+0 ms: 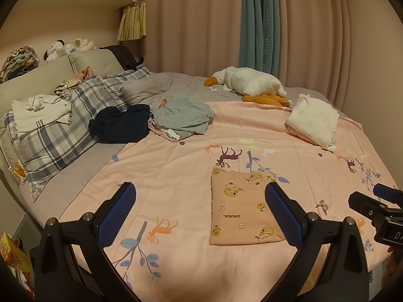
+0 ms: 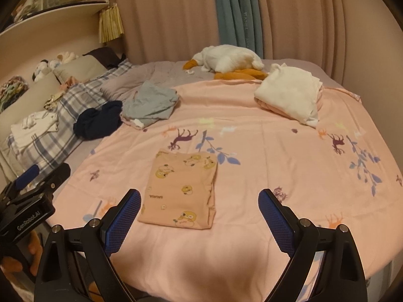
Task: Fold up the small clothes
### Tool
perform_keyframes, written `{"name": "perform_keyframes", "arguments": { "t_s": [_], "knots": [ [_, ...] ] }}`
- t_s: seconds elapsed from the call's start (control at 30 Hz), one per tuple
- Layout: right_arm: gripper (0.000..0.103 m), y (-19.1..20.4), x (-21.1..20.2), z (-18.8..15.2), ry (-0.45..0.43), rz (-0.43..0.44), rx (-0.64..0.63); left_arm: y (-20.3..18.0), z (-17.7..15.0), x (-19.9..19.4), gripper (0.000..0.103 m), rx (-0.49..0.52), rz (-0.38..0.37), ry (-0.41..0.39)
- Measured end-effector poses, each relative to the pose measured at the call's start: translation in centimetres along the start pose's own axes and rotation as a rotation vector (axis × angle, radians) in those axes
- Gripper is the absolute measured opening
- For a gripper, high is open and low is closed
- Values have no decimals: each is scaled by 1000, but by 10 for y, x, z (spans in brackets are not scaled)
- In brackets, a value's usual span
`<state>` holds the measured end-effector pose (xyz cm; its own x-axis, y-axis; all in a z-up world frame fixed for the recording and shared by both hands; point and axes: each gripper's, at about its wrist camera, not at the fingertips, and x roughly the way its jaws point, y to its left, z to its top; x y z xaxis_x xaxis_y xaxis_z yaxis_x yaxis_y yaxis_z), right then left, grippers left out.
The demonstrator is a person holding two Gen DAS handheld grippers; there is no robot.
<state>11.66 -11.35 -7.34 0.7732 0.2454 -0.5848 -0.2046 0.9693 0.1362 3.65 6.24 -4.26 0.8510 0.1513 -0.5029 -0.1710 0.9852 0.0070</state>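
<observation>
Pink bedspread point(image 2: 252, 130): folded garment point(image 2: 180, 188) between grippers.

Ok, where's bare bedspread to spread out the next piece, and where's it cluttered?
Free: the pink printed bedspread right of the folded peach cartoon-print garment, up to the folded white garment; also the strip left of it. Crowded: the far left, with the crumpled grey garment, navy garment and plaid pillows.

— What can you read from where you stand?
— "GAGAGA." upside down on the folded peach garment point(image 1: 245, 209), "GenRobot.AI" on your left gripper point(image 2: 27, 220).
— And the teal curtain point(image 1: 259, 25)?
— "HANFU" running down it; the cream shirt point(image 1: 40, 117) print is too small.
</observation>
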Motion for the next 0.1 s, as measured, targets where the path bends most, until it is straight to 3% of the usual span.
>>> {"name": "perform_keyframes", "arguments": {
  "t_s": [0.1],
  "knots": [
    [94, 0, 1, 0, 3, -1, 1, 0, -1, -1, 103, -4, 23, -9]
  ]
}}
